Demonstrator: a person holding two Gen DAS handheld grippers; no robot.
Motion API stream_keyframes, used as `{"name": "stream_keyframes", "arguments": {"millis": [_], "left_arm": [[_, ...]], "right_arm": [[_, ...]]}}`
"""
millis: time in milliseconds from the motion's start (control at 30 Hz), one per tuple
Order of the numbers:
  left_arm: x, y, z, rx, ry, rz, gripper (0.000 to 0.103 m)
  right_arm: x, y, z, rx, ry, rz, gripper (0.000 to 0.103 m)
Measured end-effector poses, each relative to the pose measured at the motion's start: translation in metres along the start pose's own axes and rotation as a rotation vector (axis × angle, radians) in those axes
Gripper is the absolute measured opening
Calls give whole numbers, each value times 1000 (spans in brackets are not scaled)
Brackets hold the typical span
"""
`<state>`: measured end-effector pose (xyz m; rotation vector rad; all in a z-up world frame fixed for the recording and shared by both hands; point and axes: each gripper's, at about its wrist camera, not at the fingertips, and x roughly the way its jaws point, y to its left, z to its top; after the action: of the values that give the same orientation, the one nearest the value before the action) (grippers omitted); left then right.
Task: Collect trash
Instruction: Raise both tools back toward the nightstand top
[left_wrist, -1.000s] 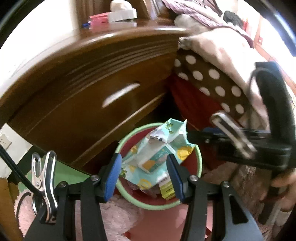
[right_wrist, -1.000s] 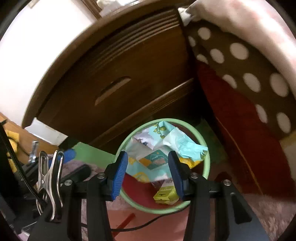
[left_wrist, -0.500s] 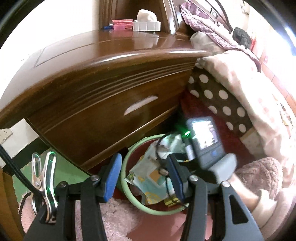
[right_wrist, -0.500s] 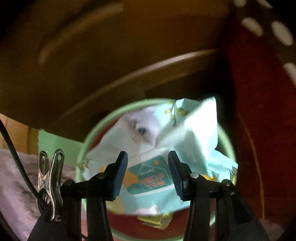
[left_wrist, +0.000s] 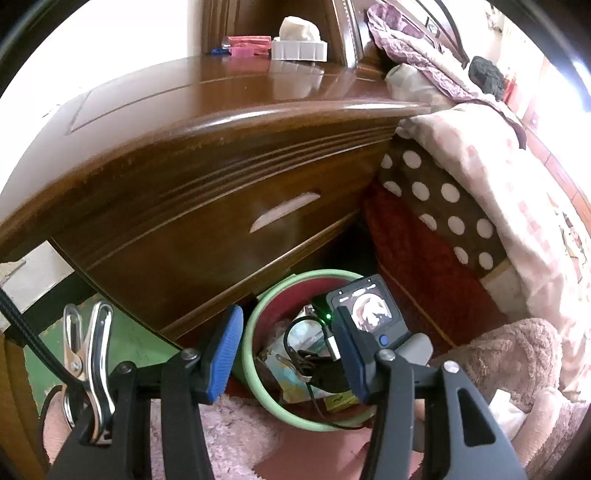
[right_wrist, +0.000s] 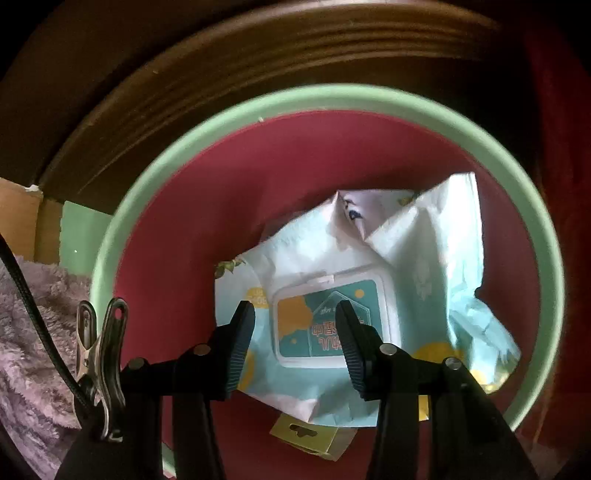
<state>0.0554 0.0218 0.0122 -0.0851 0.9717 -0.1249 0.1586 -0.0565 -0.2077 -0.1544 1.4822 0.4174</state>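
right fingers (right_wrist: 295, 341): spread, nothing pinched, pointed nearly straight down into the bin; pads apart with the pack's lid showing in the gap.
wipes pack (right_wrist: 354, 295): directly beyond the right fingers, crumpled, lying inside the bin on top of other scraps; rigid flip lid (right_wrist: 328, 323) sits between the two pads, offset a little toward the right-hand pad.
long axis: lid's longer side runs across the gap, from one pad toward the other; soft wrapper fans out past the right-hand pad and away toward the far wall of the bin.
judged grip: spread looks about as wide as the lid, so a bite on the lid's long side seems tight; a loose fold of wrapper, or a quarter turn of the wrist, seems the safer bet.
yellow carton (right_wrist: 312, 439): nearer than the fingertips, under the pack's near edge, partly hidden.
bin (right_wrist: 369, 98): green rim ringing the right fingers on all sides, red inner wall; on the floor in front of a wooden nightstand (left_wrist: 207, 184).
left fingers (left_wrist: 288, 354): spread, nothing pinched, outside the bin; rim just beyond them, pack farther in and largely hidden by the right tool.
nearer hand: right, by a clear margin; already over the pack, while the left hangs back above the rim.
beyond the bin: nightstand drawer front, then a bed (left_wrist: 480, 177) with dotted and pink covers off to the right-hand side.
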Motion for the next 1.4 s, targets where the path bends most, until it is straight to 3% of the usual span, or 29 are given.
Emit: {"name": "stream_keyframes", "arguments": {"millis": [167,400,900,1200,1300,1400], "left_arm": [[-11,-3,3,2,-20,5,53],[-40,-7,13,2,-69,-5,53],[-85,-7,83,1,-166,5,53],[-81,-3,127,-38,-163,5,55],[-72,-1,146,-42,-119,-39,55],[-65,0,166,-56,-118,-26,55]], "right_arm": [[-31,1,-13,5,-34,7,47],[-103,-6,-26,32,-109,88,47],[-277,-18,-56,-47,-453,136,47],[-344,-11,-40,-111,-616,110,47],[-351,-13,-28,-117,-650,99,47],[-351,-16,-10,-122,-682,107,47]]}}
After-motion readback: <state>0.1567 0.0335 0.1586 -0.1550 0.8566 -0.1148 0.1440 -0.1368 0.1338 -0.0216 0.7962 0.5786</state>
